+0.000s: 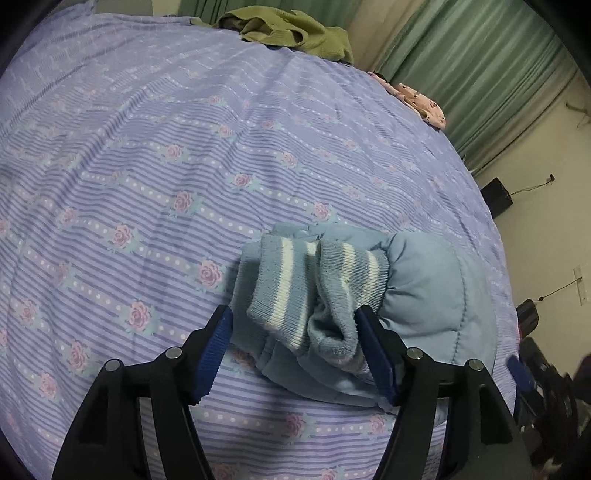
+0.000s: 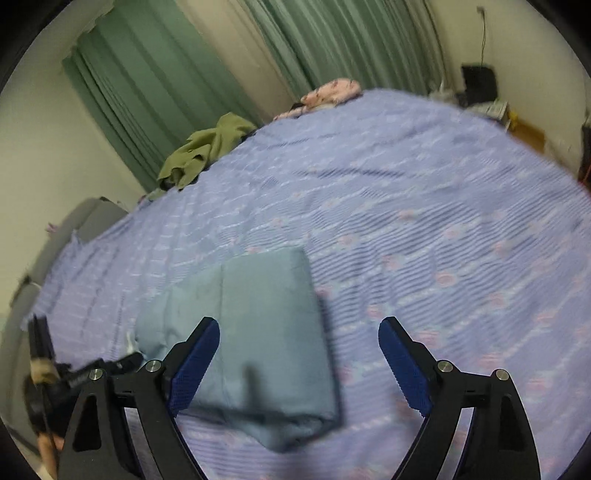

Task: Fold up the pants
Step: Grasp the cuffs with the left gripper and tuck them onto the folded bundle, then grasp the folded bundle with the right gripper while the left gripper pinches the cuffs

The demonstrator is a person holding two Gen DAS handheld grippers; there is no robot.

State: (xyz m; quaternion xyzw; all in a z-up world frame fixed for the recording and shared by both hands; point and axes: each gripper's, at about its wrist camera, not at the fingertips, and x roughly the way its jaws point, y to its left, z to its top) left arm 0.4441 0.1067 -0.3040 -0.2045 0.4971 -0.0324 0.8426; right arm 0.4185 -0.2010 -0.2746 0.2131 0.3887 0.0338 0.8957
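The light blue padded pants [image 1: 424, 291] lie folded into a compact bundle on the bed, their striped blue-and-white ribbed cuffs [image 1: 314, 291] turned toward my left gripper. My left gripper [image 1: 295, 325] is open, its jaws on either side of the cuffs, the right pad touching the fabric. In the right wrist view the same pants [image 2: 266, 325] look like a flat folded rectangle. My right gripper [image 2: 299, 336] is open and empty, hovering over the bundle's right edge, its left finger above the fabric. This view is blurred by motion.
The bed carries a lilac striped sheet with pink roses [image 1: 147, 147]. An olive green garment [image 1: 288, 33] lies at the far edge, and a pink patterned cloth [image 1: 421, 99] beside it. Green curtains [image 2: 147, 81] hang behind. Dark equipment [image 1: 546, 369] stands beyond the bed's right side.
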